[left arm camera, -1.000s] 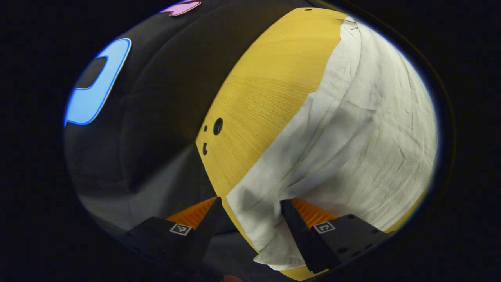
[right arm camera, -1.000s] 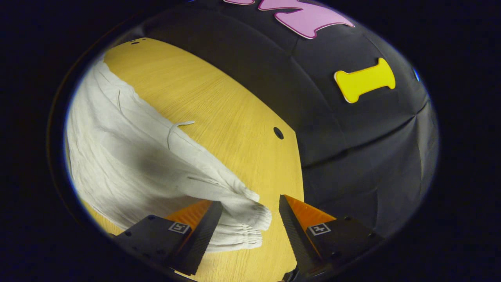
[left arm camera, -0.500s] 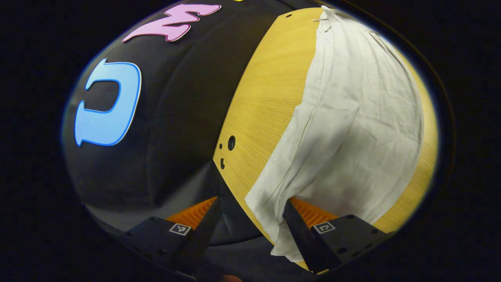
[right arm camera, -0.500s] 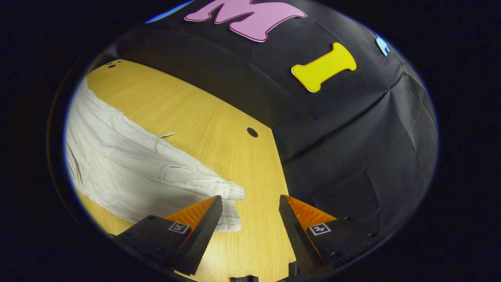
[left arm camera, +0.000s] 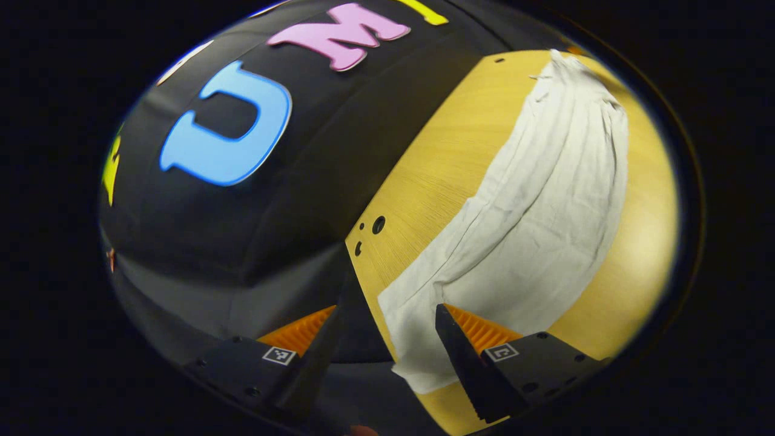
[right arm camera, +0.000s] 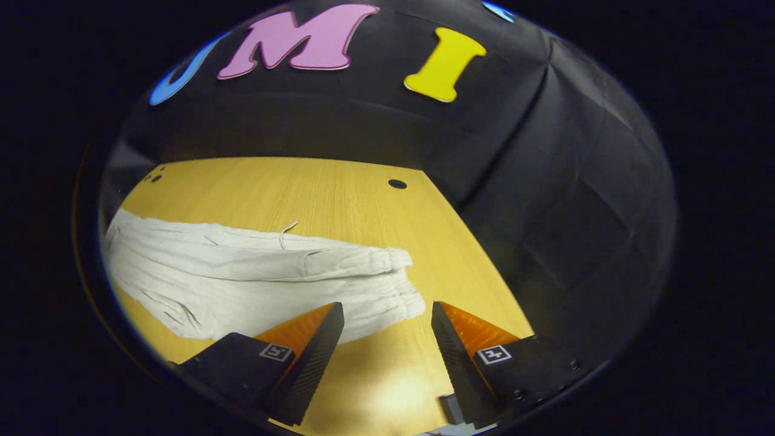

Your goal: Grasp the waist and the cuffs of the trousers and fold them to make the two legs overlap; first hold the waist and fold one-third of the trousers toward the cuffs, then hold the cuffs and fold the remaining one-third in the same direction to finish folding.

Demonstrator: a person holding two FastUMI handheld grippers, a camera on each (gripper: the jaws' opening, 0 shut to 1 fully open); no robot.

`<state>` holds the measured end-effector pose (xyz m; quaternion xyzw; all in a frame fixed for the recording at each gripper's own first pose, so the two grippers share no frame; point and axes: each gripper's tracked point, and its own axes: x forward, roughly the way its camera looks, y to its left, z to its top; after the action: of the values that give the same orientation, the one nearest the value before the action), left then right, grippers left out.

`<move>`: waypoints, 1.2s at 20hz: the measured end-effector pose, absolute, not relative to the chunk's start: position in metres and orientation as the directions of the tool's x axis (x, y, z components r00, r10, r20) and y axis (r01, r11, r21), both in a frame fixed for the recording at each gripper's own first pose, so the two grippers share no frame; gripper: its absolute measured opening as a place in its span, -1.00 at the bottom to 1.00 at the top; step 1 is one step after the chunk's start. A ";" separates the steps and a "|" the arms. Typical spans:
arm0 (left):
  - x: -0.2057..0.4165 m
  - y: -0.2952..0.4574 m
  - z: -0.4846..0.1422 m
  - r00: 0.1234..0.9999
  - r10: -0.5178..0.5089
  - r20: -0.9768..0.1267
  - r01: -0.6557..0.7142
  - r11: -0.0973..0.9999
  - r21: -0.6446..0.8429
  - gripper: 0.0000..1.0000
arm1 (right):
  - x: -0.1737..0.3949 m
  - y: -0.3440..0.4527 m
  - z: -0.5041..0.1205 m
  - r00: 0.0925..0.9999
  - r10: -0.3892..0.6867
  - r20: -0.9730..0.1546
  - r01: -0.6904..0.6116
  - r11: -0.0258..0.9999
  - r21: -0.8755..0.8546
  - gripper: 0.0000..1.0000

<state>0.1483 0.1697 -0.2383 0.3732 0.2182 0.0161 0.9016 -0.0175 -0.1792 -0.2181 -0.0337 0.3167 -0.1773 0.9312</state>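
in the left gripper view, the left gripper (left arm camera: 387,330) hung with its fingers spread apart, gripping nothing, above the near cuff end of the white trousers (left arm camera: 545,206), which lay stretched long across the wooden table (left arm camera: 448,157) toward its far end. in the right gripper view, the right gripper (right arm camera: 387,324) was spread wide too, empty, just beside the gathered waist (right arm camera: 396,281) of the trousers on the table.

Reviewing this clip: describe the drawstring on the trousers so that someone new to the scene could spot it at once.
Start at the yellow wooden table before the black cloth wall, then find the white trousers lying across it. The drawstring is the thin pale cord curling off their far edge near the gathered waist, the only loose strand lying on bare wood.
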 end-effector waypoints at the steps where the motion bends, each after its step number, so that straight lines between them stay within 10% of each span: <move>1: 0.139 0.167 -0.243 0.895 0.197 -0.401 0.104 0.781 0.616 0.94 | -0.021 -0.173 -0.226 0.723 -0.336 -0.603 0.340 0.934 -0.113 0.88; 10: 0.096 0.132 -0.285 0.822 0.131 -0.554 -0.111 0.991 0.068 0.94 | -0.017 -0.165 -0.272 0.679 -0.185 -0.711 0.557 0.760 0.334 0.87; 21: 0.059 0.106 -0.323 0.752 0.069 -0.655 -0.315 0.911 -0.266 0.92 | 0.034 -0.216 -0.295 0.586 -0.253 -0.770 0.692 0.651 0.313 0.84; 23: 0.054 0.105 -0.329 0.743 0.069 -0.666 -0.341 0.895 -0.288 0.92 | 0.031 -0.220 -0.304 0.570 -0.262 -0.779 0.709 0.636 0.305 0.48; 24: 0.050 0.104 -0.331 0.740 0.067 -0.669 -0.352 0.887 -0.300 0.92 | 0.027 -0.215 -0.305 0.562 -0.230 -0.795 0.709 0.630 0.318 -0.02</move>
<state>0.0503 0.1045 -0.3306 -0.2081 0.3416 0.1152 0.9093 0.0268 -0.2151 -0.3045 0.3221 0.3713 -0.2853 0.8228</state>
